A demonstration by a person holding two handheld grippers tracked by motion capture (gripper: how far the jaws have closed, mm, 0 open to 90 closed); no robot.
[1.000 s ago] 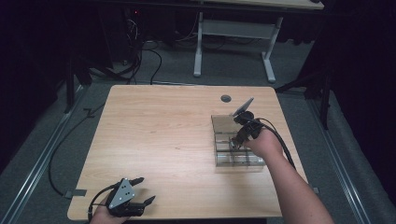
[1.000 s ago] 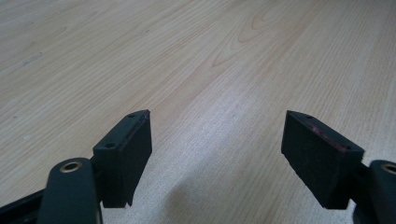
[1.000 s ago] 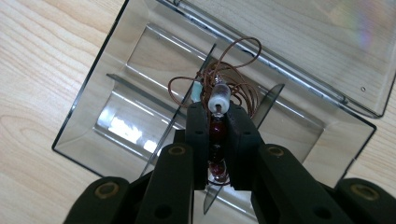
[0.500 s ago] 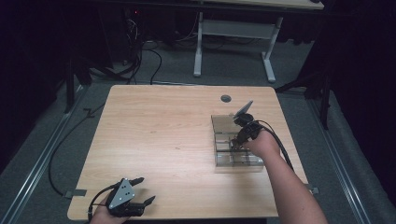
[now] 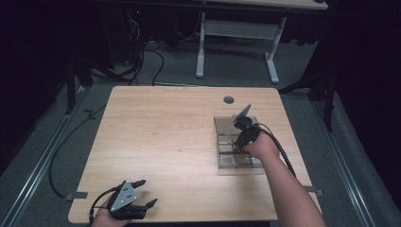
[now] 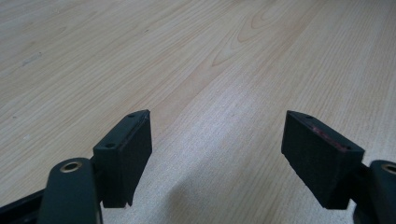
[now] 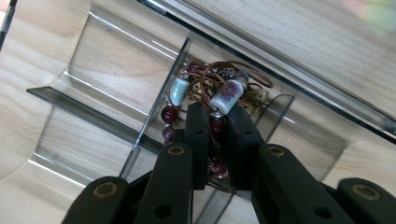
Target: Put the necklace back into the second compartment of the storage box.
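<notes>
While no brand, label or writing can be read on anything here, the layout is plain: your right gripper (image 7: pixel 215 116) reaches down into a clear compartmented tray (image 5: pixel 222 124) that sits near the right edge of the tabletop (image 5: pixel 161 137), its jaws nearly closed and pinching the brown cord of a beaded bracelet (image 7: pixel 219 93). That bracelet, with dark red round beads and two pale cylindrical beads, lies bunched in one compartment against a clear divider (image 7: pixel 159 100); which compartment of the tray cannot be told. Your left gripper (image 5: pixel 142 194) rests at the front left corner of the tabletop, its jaws spread wide and holding nothing, bare wood grain showing between them in the left gripper view. A small dark round grommet (image 5: pixel 229 100) sits near the far edge. From the tray to the left edge the tabletop is bare wood, well apart from both grippers.
</notes>
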